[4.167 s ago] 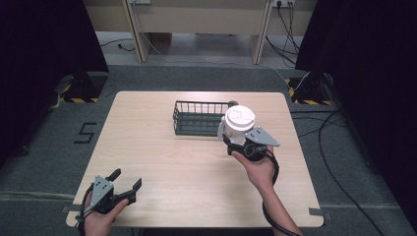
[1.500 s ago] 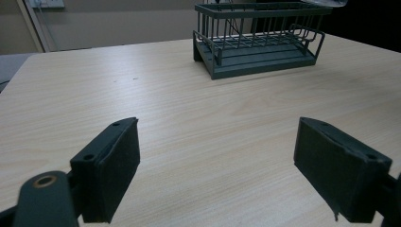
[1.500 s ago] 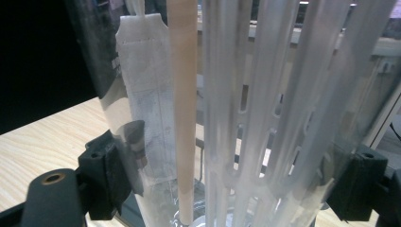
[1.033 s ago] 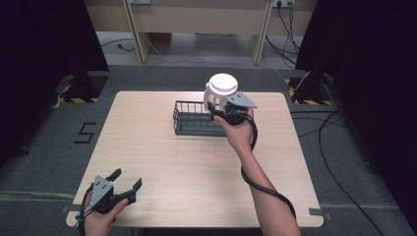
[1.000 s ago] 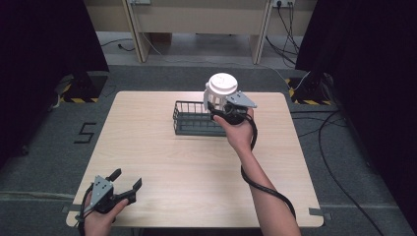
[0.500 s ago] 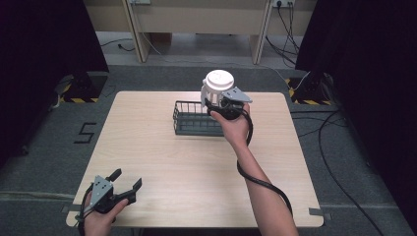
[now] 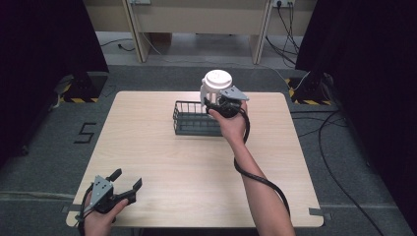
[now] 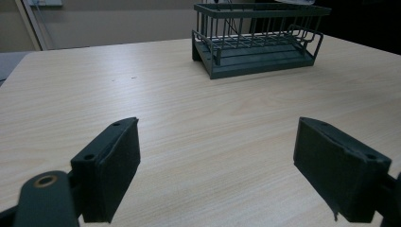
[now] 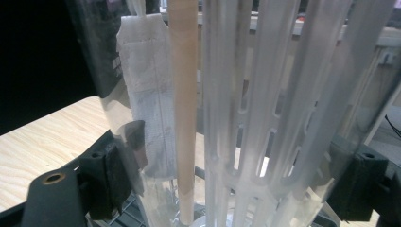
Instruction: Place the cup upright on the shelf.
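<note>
Holding one white container (image 7: 217,87), right tool (image 7: 216,104) over one rack (image 7: 194,118).

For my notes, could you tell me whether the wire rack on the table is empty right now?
Seemingly empty: the left gripper view shows bare slats in the wire rack. The white container sits clamped in the right tongs above its far end.

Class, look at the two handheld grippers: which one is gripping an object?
The right gripper: it clamps a white-lidded clear container above the dark wire basket. The left gripper is open and empty.
</note>
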